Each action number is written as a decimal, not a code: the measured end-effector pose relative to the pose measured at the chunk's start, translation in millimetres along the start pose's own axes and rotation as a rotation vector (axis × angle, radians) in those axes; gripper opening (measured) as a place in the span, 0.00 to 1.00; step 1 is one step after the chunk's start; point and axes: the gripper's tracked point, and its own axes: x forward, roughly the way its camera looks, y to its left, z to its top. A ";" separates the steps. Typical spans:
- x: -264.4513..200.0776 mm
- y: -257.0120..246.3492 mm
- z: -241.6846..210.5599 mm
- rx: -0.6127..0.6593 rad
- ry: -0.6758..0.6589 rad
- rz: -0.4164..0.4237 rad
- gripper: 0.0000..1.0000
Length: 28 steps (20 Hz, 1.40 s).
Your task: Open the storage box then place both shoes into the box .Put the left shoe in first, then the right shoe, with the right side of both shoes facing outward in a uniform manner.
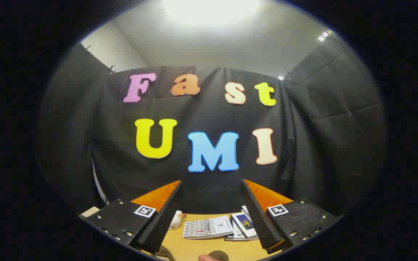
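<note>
Gripper (210, 188) held high, fingers spread wide, nothing between them. Booklets (209, 228) lie at the table's (194, 250) far edge, beside a small white figure (175, 220). Box and shoes' whereabouts can't be told; handling and grip point unjudgeable.

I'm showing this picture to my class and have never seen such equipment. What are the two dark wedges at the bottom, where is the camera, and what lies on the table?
The camera rides on a hand-held gripper and looks forward along its two fingers: those are the wedges. They stand apart, open, holding nothing. Between and just below them is a wooden table with a patterned booklet, a small stack of booklets beside it, and a small white figure by the left finger. Black cloth walls the booth behind.
</note>
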 end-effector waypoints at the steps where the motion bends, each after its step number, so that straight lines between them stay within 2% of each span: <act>1: 2.2 -1.4 -1.2 -0.001 0.006 0.001 0.96; 4: 2.2 -5.6 -7.3 0.016 0.016 -0.005 0.96; 7: 3.3 -18.1 -6.6 0.017 -0.003 -0.050 0.96; 12: 4.1 -22.9 -6.7 0.020 -0.021 -0.057 0.96; 19: 7.1 -12.7 -18.5 0.035 0.003 -0.013 0.96; 28: 16.9 23.4 -77.6 0.098 0.131 0.095 0.96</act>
